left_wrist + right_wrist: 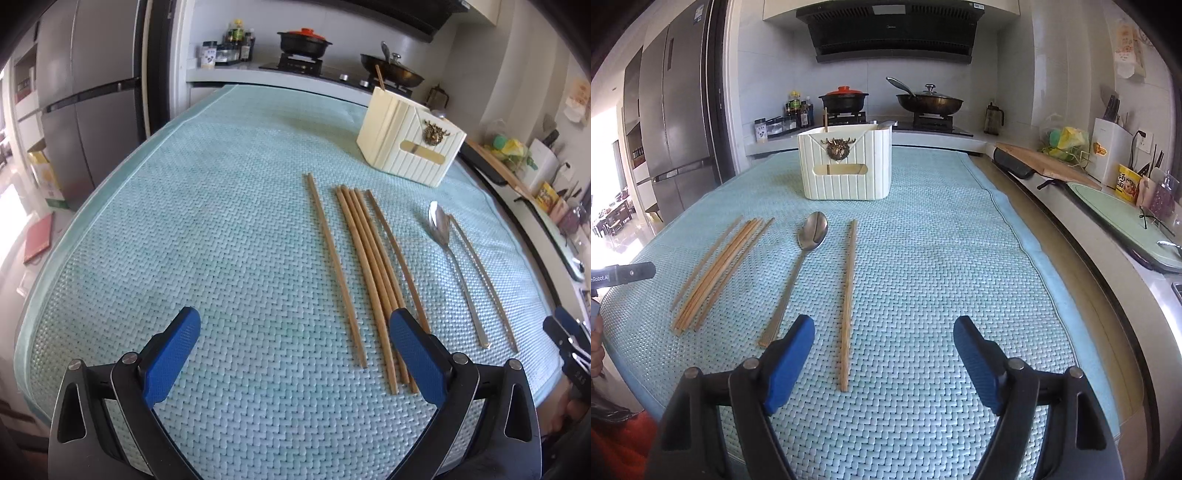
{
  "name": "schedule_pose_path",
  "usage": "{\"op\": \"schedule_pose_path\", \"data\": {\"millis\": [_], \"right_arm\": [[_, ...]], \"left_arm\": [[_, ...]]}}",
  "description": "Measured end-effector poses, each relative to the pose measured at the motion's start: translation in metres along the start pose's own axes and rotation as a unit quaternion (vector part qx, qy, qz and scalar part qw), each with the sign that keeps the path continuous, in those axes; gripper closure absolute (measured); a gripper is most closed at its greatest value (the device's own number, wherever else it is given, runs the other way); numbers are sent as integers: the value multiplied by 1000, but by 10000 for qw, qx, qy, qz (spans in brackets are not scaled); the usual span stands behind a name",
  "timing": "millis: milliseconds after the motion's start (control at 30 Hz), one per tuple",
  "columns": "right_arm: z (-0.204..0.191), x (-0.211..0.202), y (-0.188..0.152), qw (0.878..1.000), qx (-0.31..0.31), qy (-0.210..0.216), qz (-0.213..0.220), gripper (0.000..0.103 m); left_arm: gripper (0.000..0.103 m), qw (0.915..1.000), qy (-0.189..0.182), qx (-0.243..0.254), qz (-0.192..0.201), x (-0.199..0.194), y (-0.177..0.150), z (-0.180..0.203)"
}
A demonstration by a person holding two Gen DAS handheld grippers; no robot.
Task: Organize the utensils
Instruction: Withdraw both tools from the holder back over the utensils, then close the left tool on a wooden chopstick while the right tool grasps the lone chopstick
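We are looking at the utensils laid out lengthwise on a pale green woven mat (221,221). A bundle of wooden chopsticks (373,280) is lying left of centre, four or so touching side by side, with one single chopstick (334,269) lying apart on their left. To the right of them a steel spoon (809,243) is resting bowl away from us, its long flat handle running toward us, and just beside it a lone chopstick (847,299) is lying nearly parallel. Beyond them a cream ribbed utensil holder (846,173) is standing upright on the mat, with a brass deer-head ornament on its front and one stick poking up out of its left side.

We are holding the left gripper (295,354) with its jaws spread wide, gripping nothing, its right blue pad hanging over the near ends of the bundle; we cannot tell whether it is touching them. The right gripper (884,362) is likewise gaping wide and holding nothing, with the lone chopstick's near end lying between its fingers.

The pads are blue and textured on black frames; the mat is showing a herringbone weave.
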State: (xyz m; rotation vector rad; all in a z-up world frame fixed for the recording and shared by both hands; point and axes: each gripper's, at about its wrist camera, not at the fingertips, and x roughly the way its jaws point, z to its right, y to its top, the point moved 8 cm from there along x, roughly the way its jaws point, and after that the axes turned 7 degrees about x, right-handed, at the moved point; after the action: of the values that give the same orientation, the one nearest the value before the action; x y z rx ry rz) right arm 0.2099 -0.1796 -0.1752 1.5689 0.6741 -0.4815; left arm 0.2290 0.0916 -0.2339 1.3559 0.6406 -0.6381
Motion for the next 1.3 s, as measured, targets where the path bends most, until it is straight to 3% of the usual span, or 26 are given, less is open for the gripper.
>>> {"op": "schedule_pose_path", "data": {"millis": [433, 733, 867, 933, 1300], "right_arm": [[-7, 16, -4, 9997, -56, 73, -240, 26], [-24, 48, -10, 9960, -384, 269, -764, 46], [-32, 68, -14, 9918, -570, 277, -1107, 62], [-35, 74, -13, 9906, -603, 302, -1193, 62], [-38, 109, 14, 9857, -743, 429, -1452, 62]], "left_arm": [[1, 9989, 213, 374, -194, 34, 15, 9], [1, 9974, 297, 391, -526, 54, 12, 6], [1, 9951, 475, 524, -686, 64, 12, 4], [1, 9932, 586, 648, -769, 69, 13, 4], [1, 9905, 468, 795, -1019, 93, 39, 5]]}}
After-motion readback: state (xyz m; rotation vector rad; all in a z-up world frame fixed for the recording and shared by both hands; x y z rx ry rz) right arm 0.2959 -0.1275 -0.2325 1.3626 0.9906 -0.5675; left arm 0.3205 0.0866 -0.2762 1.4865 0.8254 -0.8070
